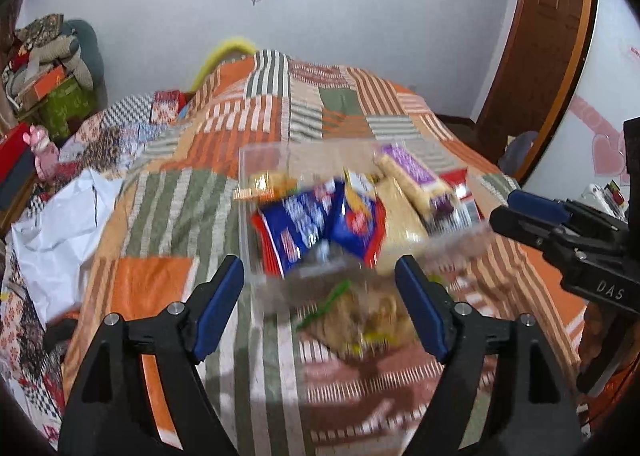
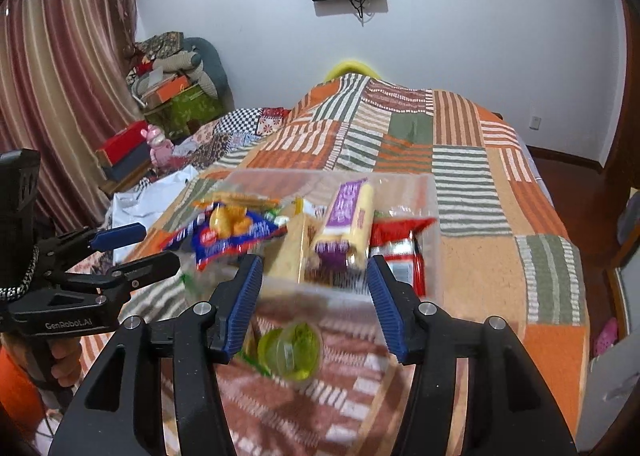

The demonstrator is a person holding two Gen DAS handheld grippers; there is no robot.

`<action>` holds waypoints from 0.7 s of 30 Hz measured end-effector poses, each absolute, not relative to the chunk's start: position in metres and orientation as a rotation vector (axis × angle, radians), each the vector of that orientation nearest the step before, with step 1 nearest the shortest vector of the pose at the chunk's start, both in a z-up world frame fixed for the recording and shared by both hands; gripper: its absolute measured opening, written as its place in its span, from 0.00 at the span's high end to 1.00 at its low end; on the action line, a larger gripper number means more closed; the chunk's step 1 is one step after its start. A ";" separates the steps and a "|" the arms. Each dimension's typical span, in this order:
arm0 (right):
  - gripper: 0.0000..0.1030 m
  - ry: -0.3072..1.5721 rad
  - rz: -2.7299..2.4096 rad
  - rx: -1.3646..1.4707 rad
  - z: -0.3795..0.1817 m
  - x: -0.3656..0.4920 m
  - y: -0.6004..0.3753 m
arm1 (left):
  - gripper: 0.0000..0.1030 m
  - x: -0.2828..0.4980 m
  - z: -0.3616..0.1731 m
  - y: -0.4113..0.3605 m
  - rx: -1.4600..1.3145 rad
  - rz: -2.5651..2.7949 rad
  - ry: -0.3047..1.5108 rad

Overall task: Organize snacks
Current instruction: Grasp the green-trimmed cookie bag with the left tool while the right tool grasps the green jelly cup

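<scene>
Snacks [image 1: 316,224] heaped in a clear plastic bin [image 2: 434,216] near the middle of the bed [image 2: 472,256], on the patchwork quilt: blue packets [image 2: 228,236] toward the bin's left side, a purple-and-cream pack [image 2: 346,216] leaning across the top, a red packet [image 2: 400,248] against the right wall. Two items outside, on the quilt just beside the bin's near wall: a blurred brownish packet [image 1: 360,316] with a green streak, and a small green-lidded cup [image 2: 290,350]. Left gripper [image 1: 320,304] empty, fingers spread wide, hovering over the brownish packet. Right gripper [image 2: 316,304] likewise spread and empty, poised above the cup, near the bin's front edge. Heavy motion blur in both views, so exact contact hard to judge. Likely risks from here: both tools working close together at the near wall and colliding; a finger catching the bin's wall and dragging or tipping it on the soft bedding; the smooth round cup slipping out of a shallow pinch and rolling toward the bed's near edge; the crinkly packet sliding free if pinched only at a corner; the piled purple pack toppling out when more goes in.
</scene>
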State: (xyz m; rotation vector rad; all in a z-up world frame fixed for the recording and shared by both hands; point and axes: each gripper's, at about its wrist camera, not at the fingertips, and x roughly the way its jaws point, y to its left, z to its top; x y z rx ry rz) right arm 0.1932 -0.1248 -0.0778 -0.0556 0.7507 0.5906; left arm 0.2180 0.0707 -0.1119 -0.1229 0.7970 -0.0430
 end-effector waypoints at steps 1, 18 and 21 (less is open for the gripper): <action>0.50 0.758 0.595 -0.056 -0.079 0.190 -0.126 | 0.22 0.215 -0.115 0.070 -0.129 -0.045 0.810; 0.48 0.830 0.562 -0.081 -0.112 0.169 -0.150 | 0.12 0.216 -0.156 0.032 -0.206 -0.081 0.896; 0.48 0.842 0.561 -0.053 -0.115 0.170 -0.154 | 0.12 0.226 -0.160 0.029 -0.230 -0.058 0.896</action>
